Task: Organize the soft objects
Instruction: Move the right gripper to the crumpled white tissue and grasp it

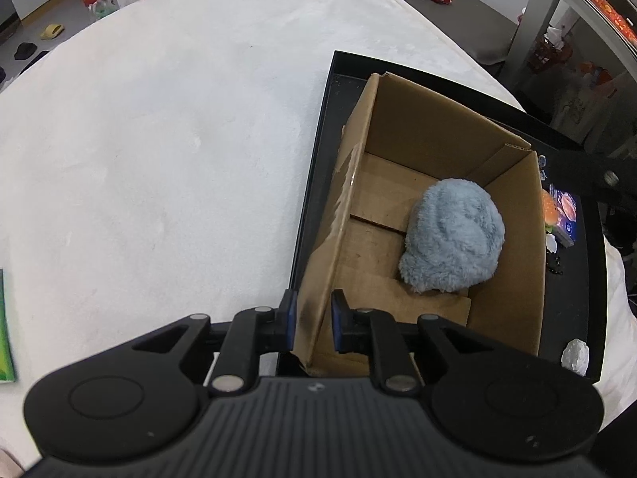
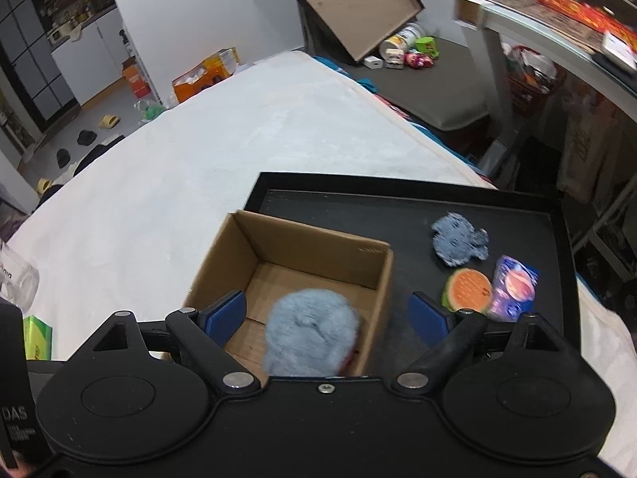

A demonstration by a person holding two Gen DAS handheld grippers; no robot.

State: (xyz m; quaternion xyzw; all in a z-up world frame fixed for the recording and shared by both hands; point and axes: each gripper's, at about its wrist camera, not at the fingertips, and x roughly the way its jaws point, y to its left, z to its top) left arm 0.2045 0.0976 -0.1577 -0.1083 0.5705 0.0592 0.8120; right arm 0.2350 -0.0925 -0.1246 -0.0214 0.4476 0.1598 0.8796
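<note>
Where tongs (image 1: 312, 324) straddle (box (image 1: 346, 199)) wall.

Even, soft indoor light is filling both views, with no hard shadows lying on the white bed cover (image 1: 159, 139). Fisheye distortion is bending the room edges strongly. Left wrist view is staying sharp; a faint sheen is showing on the cardboard box (image 1: 350, 183) wall. Right wrist view is smearing with motion blur, the blue plush (image 2: 312, 330) and shelf (image 2: 577, 20) looking softest.
</note>
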